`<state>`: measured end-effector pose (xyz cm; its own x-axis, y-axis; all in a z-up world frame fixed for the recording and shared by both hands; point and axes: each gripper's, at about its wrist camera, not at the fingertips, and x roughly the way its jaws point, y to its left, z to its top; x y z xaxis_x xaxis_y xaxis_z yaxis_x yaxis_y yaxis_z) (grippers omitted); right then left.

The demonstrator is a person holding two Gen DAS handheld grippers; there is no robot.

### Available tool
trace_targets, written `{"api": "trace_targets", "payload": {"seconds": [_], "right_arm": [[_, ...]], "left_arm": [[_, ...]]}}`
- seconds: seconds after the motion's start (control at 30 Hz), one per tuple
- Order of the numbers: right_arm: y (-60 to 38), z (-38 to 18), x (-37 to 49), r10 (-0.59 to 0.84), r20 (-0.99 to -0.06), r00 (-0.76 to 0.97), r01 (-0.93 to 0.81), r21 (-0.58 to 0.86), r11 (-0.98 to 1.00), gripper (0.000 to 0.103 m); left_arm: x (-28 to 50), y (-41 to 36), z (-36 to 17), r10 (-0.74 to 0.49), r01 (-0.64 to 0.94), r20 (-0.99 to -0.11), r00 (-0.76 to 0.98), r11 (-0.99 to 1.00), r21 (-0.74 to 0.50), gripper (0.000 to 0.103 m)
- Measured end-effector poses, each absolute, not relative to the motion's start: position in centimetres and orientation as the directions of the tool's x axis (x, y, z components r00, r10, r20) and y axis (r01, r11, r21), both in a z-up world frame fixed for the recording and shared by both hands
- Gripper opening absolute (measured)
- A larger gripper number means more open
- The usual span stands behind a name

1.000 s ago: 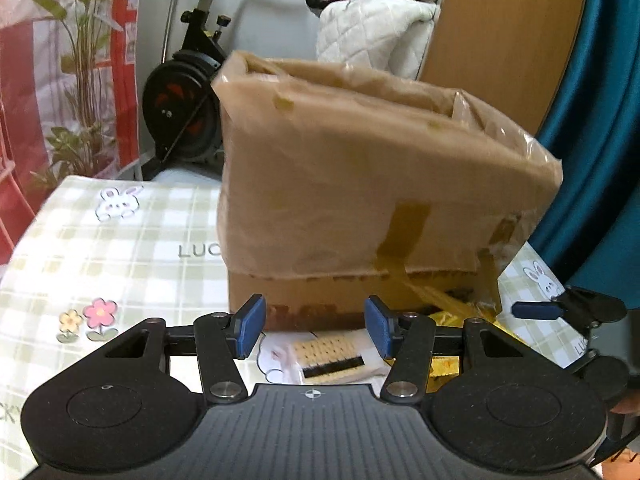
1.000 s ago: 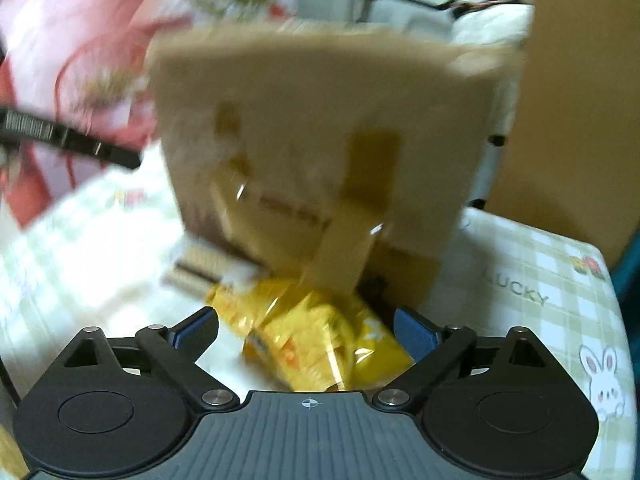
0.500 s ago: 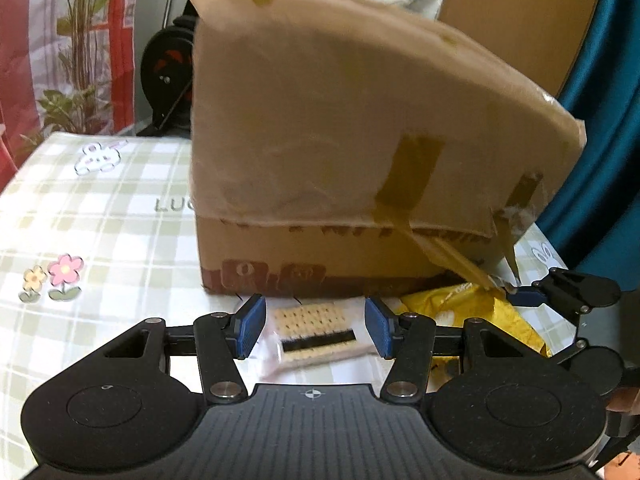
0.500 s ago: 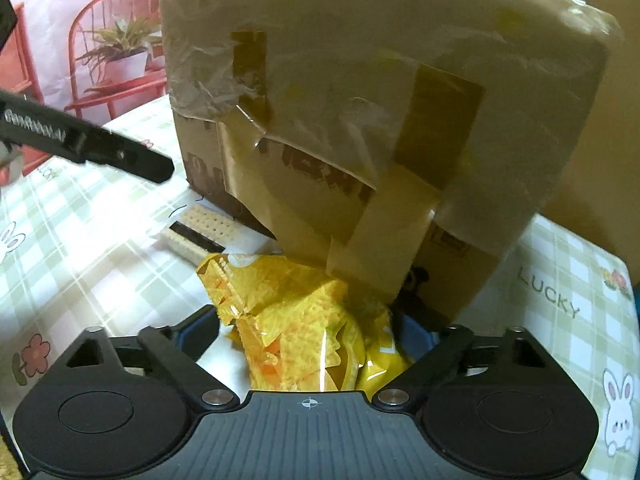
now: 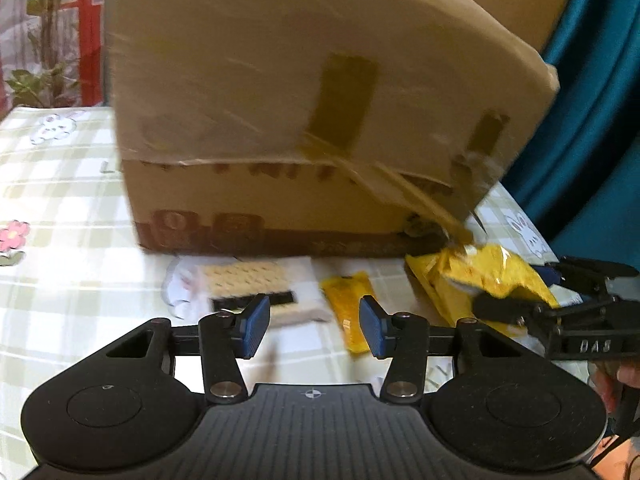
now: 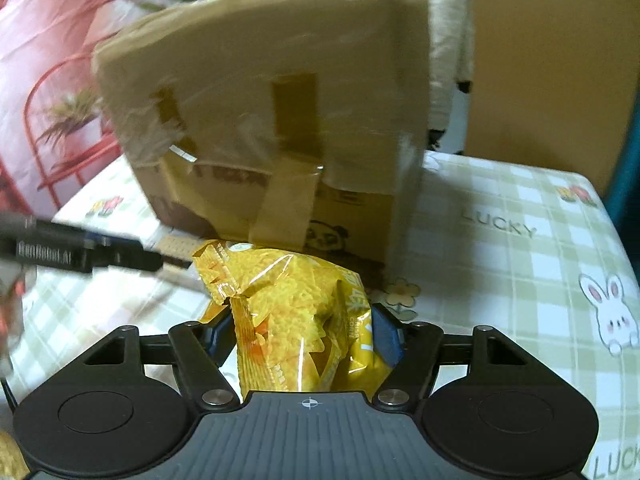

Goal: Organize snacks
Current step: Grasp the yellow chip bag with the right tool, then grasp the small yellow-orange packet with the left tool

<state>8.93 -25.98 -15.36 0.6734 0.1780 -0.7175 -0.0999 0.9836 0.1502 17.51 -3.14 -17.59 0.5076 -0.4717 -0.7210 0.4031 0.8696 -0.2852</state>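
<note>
- Two fingers of the right gripper [image 6: 308,334] pinch a yellow snack bag [image 6: 296,320] (crinkled).
- Left gripper [image 5: 308,326] fingers spread, cracker pack [image 5: 256,286] at 11 o'clock.

Two low wrist views, close, sharing cardboard box [image 5: 312,120]

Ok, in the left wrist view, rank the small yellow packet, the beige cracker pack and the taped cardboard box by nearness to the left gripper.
1. Small yellow packet: just ahead of the left gripper, by its right finger.
2. Beige cracker pack: ahead-left, nearly as near; too close to call.
3. Taped cardboard box: behind both, farthest.
</note>
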Motion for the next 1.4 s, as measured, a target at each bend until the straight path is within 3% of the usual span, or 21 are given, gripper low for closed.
{"api": "trace_targets", "payload": {"seconds": [0.6,1.0,1.07,1.1,1.4], "right_arm": [[-27.9,-15.7,7.1,0.141,-0.694,0.706,0.005,0.204,0.979,0.065],[-28.4,-16.0,7.2,0.141,-0.691,0.709,0.01,0.21,0.978,0.065],[-28.3,-16.0,7.2,0.139,-0.692,0.708,0.013,0.209,0.978,0.065],[-28.3,-16.0,7.2,0.139,-0.692,0.708,0.013,0.209,0.978,0.065],[-28.2,-16.0,6.9,0.136,-0.698,0.703,0.01,0.201,0.98,0.065]], "left_arm": [[18.4,-10.6,-21.0,-0.466,0.48,-0.736,0.491,0.85,-0.218,0.047],[19.5,-12.2,-23.2,-0.386,0.48,-0.755,0.53,0.871,-0.109,0.049],[19.3,-12.3,-23.2,-0.378,0.481,-0.753,0.539,0.872,-0.094,0.044],[19.2,-12.4,-23.4,-0.372,0.478,-0.752,0.545,0.874,-0.086,0.035],[17.9,-9.5,-23.0,-0.41,0.413,-0.728,0.55,0.891,-0.19,0.033]]}}
